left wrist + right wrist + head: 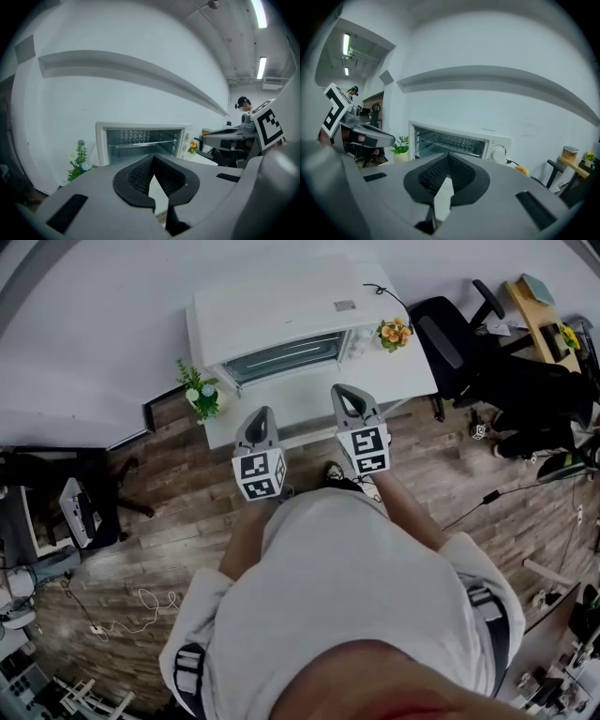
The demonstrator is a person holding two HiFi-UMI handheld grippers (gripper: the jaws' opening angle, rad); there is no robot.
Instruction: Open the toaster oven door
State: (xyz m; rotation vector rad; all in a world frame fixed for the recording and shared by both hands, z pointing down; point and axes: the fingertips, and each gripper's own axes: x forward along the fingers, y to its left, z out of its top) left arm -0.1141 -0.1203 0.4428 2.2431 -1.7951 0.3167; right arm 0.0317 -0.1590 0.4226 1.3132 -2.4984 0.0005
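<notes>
- toaster oven [140, 139]: bottom edge sits behind the left tongs [154, 161] body, and likewise behind the right tongs [447, 165]. Door position can't be told from either gripper view.
- Head view: oven front just ahead of both tongs tips is too steep and small to read as ajar or shut.
- knob [498, 152]: one shows. Markings are too small, and the panel below it is behind the right tongs.
- surface [314, 397]: gripper views show only a sliver between the pads.
- orange flowers [521, 171]: only a sliver shows over the right tongs body.
- Clutter far right of the right tongs is cut off by the head view's edge and unreadable.
</notes>
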